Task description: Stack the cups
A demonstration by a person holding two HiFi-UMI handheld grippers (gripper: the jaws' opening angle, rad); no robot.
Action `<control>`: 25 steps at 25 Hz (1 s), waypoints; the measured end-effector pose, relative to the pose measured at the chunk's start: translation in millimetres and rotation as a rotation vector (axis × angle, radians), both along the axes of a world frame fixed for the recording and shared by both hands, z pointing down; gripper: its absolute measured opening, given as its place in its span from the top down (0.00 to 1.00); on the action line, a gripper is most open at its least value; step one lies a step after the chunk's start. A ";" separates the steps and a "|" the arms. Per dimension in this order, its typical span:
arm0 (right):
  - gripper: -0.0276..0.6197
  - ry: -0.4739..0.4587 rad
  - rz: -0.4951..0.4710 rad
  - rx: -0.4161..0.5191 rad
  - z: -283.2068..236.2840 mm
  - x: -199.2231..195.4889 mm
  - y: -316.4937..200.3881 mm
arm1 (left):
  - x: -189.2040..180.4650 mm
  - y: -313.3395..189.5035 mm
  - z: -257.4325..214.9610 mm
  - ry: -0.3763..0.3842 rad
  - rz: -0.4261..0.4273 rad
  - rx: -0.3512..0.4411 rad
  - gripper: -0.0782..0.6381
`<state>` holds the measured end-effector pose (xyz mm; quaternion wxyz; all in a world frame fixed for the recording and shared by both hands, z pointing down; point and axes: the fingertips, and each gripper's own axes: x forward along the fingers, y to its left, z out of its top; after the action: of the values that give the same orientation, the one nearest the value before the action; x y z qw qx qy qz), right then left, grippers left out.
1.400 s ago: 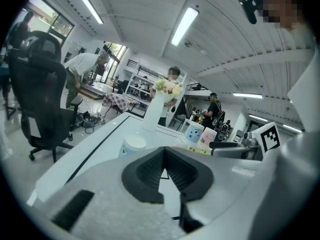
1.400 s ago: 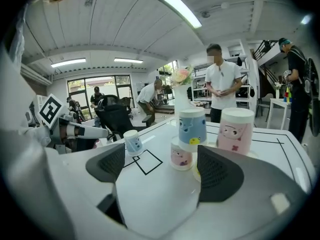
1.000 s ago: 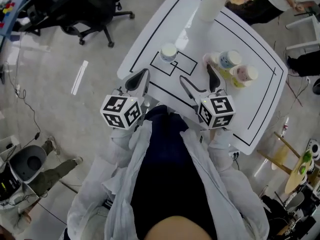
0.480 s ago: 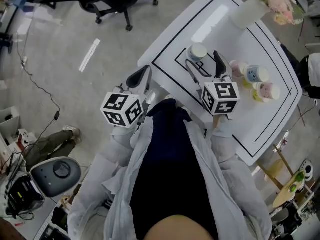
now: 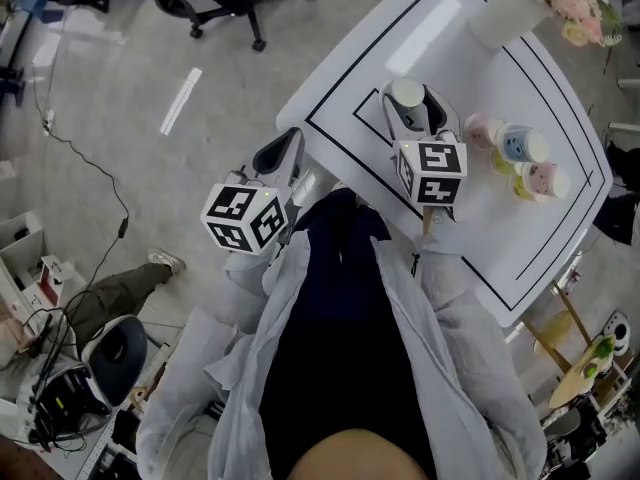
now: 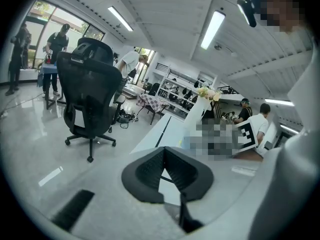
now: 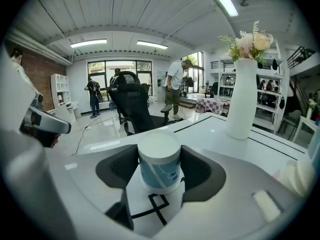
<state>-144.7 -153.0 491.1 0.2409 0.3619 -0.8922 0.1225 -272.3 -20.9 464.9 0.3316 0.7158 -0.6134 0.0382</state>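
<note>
**As the Right Tool Closed on the Cup**

While the blue-and-white cup [image 7: 159, 166] stood on the worktop [image 5: 525, 253] with its long axis vertical, it lay directly ahead of the right tool [image 7: 159, 156], between its jaws. Those jaws had just been closing, and their pads appeared to meet the cup's sides. The left tool [image 6: 163, 151] was closed and empty, off the worktop's near edge, so the right hand was nearer. The other cups [image 5: 517, 148] lay rightward in the head view, apart from this cup; the next move probably required a vertical lift, then rightward travel.
</note>
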 end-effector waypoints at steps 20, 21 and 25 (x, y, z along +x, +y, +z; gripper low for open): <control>0.53 -0.069 -0.020 0.047 -65.5 37.4 10.7 | 58.8 -27.8 -22.4 0.004 0.122 0.060 0.89; 0.53 -0.069 -0.016 0.050 -68.6 42.0 11.1 | 63.6 -29.3 -24.4 0.005 0.131 0.064 0.89; 0.53 -0.082 0.010 0.059 -81.6 61.2 12.3 | 82.2 -35.1 -32.7 0.004 0.169 0.083 0.89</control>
<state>-83.5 -140.7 409.5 0.1927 0.3681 -0.9027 0.1122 -190.1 -56.0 432.2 0.2984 0.7784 -0.5510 0.0390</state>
